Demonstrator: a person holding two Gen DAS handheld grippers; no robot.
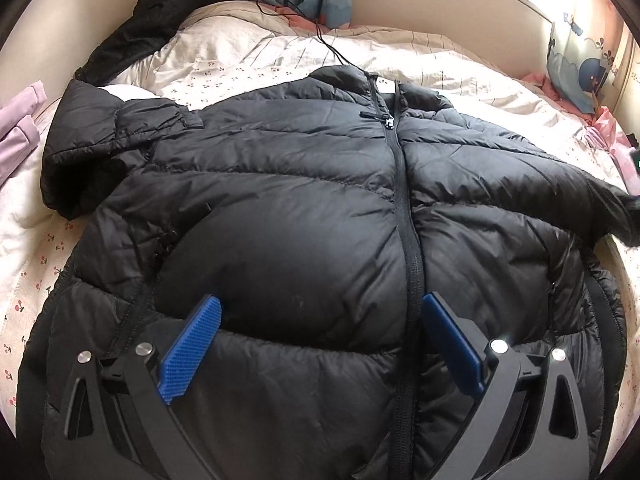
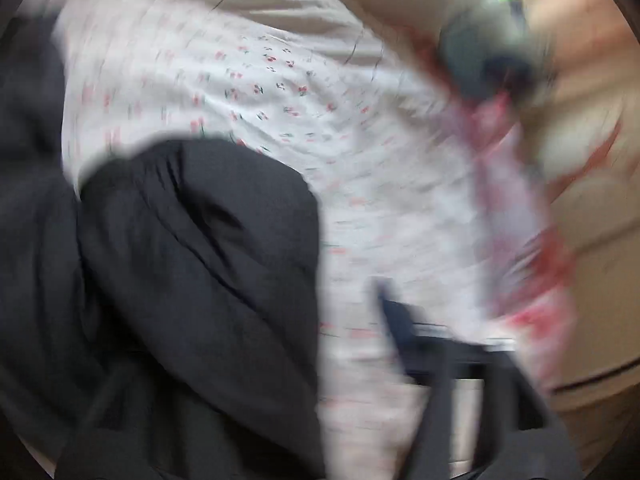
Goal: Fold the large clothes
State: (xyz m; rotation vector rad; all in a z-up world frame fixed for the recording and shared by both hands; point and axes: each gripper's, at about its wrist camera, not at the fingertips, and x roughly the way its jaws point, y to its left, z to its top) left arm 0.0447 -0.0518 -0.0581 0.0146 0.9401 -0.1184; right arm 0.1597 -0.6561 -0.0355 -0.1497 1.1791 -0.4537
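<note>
The left gripper hangs over the lower front of the black puffer jacket, its blue pads spread wide and nothing pinched between them. The jacket lies front up on the bed, zipped, its zipper running up the middle toward the collar. One sleeve is bent in at the left; the other sleeve stretches toward the bed's right edge. Cherry-print bedding shows bare beyond the collar and along the left side. A dark garment lies by the far left edge, and a thin black cable crosses the bedding.

The right gripper shows in a heavily blurred view; its jaws appear nearly closed, seemingly on nothing, just beside the jacket's sleeve. No writing can be read anywhere.
</note>
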